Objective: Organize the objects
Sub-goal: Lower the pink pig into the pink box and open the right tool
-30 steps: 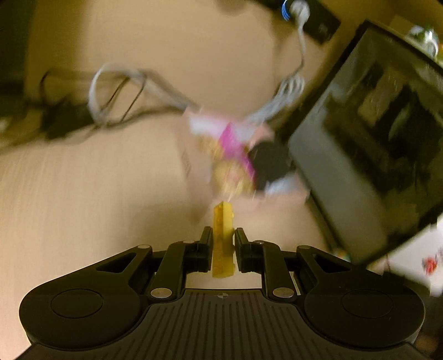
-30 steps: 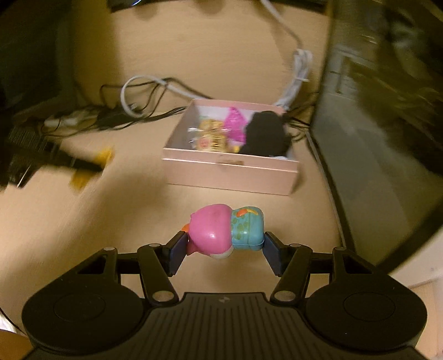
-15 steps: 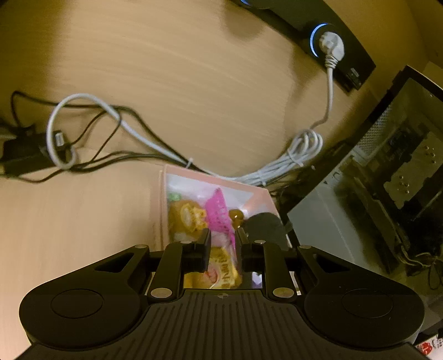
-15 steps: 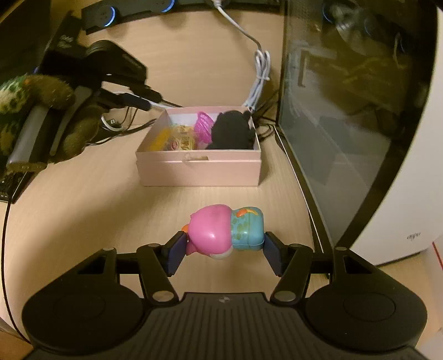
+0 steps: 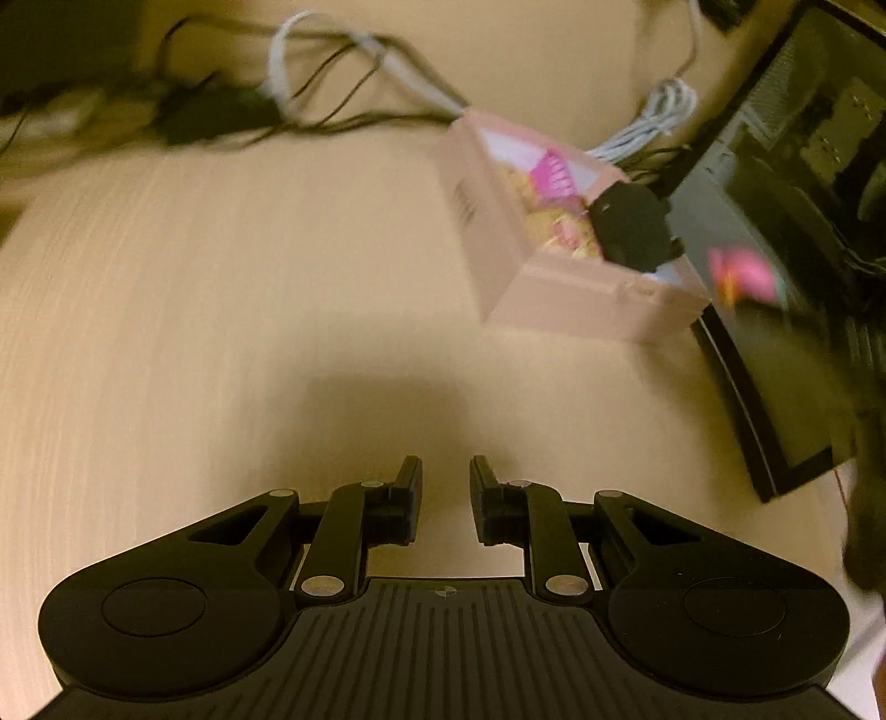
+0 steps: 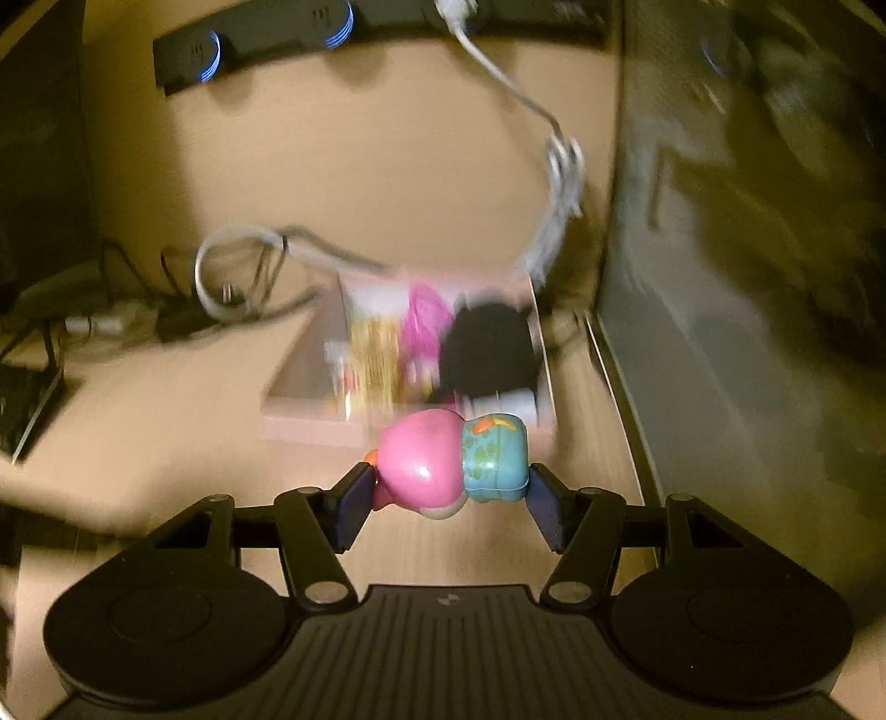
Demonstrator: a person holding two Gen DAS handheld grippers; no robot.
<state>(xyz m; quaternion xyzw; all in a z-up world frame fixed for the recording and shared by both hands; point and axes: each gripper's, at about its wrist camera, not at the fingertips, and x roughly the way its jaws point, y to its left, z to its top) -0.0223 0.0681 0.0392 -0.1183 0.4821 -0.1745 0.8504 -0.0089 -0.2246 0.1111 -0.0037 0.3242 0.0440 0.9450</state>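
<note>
A pink box (image 5: 559, 288) stands on the wooden desk, holding yellow packets, a pink piece and a black object (image 5: 631, 227). My left gripper (image 5: 446, 498) is open and empty, low over bare desk, to the left of and nearer than the box. My right gripper (image 6: 451, 490) is shut on a pink and teal toy (image 6: 451, 462) and holds it just before the box's (image 6: 310, 426) near wall. The toy shows blurred in the left wrist view (image 5: 745, 277) to the right of the box.
A dark computer case (image 6: 747, 277) stands right of the box. Tangled cables (image 5: 332, 88) and a white coiled cord (image 6: 559, 177) lie behind it. A black power strip (image 6: 343, 33) runs along the back. Bare desk (image 5: 221, 332) lies left of the box.
My left gripper let the yellow piece go into the box, opened, and pulled back to the left. My right gripper moved the toy forward to the box.
</note>
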